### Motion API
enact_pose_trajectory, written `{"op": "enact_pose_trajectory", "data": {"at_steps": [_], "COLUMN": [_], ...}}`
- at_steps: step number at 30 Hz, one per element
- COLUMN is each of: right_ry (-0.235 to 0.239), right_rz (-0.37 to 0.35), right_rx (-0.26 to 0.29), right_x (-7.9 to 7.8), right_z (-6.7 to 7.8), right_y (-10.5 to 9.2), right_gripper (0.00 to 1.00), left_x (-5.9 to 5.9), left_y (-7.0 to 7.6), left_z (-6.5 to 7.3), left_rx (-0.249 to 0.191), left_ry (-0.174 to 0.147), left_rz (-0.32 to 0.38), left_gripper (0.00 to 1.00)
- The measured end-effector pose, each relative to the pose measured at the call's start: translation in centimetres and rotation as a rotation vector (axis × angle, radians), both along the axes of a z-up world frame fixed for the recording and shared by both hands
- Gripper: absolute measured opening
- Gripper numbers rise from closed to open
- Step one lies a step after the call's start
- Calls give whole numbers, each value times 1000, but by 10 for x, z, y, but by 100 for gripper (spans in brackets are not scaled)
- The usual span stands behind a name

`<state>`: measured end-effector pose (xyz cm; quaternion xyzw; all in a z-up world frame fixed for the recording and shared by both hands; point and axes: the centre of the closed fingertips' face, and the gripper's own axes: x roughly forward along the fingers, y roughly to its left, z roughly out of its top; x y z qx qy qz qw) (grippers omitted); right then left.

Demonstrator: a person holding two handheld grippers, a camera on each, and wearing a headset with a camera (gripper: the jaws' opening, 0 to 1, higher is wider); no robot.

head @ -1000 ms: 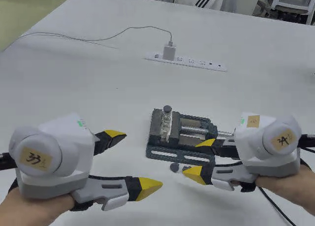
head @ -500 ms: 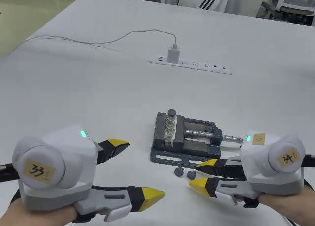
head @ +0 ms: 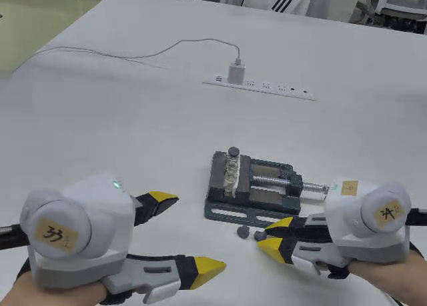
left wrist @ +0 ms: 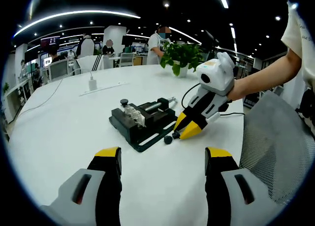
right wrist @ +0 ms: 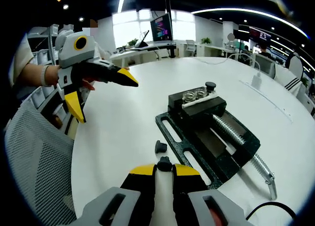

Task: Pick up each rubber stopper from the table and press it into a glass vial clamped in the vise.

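Power strip (head: 267,88) with charger (head: 237,73) well beyond vise (head: 265,197); rubber stopper (head: 243,232) just beside

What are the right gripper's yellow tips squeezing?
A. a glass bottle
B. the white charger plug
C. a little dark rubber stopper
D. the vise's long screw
C: in the right gripper view, the right gripper has its jaws closed on a dark rubber stopper down on the table beside the vise. A second stopper lies loose just ahead.
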<state>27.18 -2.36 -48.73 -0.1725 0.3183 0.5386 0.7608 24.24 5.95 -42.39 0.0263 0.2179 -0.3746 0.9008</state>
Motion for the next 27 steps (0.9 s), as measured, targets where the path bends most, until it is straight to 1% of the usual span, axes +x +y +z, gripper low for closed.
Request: {"op": "enact_pose_trajectory", "data": {"at_steps": [7, 10, 12, 15, 17, 18, 20, 21, 22, 23, 25, 26, 27], "right_ry": [13, 24, 19, 14, 13, 16, 14, 22, 21, 22, 31, 11, 14], "right_rz": [-28, -38, -24, 23, 43, 66, 103, 137, 147, 176, 204, 242, 254], "right_rx": [4, 18, 15, 0, -5, -15, -37, -46, -54, -62, -72, -74, -82], "right_x": [2, 5, 4, 1, 1, 0, -2, -6, -6, -8, -11, -12, -14], "right_z": [0, 4, 8, 16, 22, 26, 30, 34, 36, 40, 45, 50, 52], "right_y": [-2, -3, -4, -4, -3, -3, -2, -1, -1, 0, 2, 4, 5], "right_gripper": [8, 8, 8, 8, 8, 8, 7, 7, 7, 7, 7, 7, 7], "left_x": [0, 0, -1, -2, -2, -1, -1, 0, 0, 1, 2, 2, 3], "left_y": [0, 0, -1, -4, -6, -8, -10, -12, -13, -15, -19, -21, -23], "left_z": [-1, -1, -2, -2, -3, -4, -3, -3, -3, -3, -2, -1, 0], "left_rx": [2, 7, 14, 37, 62, 74, 83, 92, 101, 114, 126, 128, 133], "left_ry": [0, 0, -3, -16, -26, -32, -39, -43, -47, -53, -65, -73, -78], "left_rz": [1, -3, -9, -29, -49, -61, -77, -90, -105, -118, -136, -147, -153], "left_gripper": [67, 67, 66, 66, 65, 65, 64, 63, 60, 58, 56, 56, 55]}}
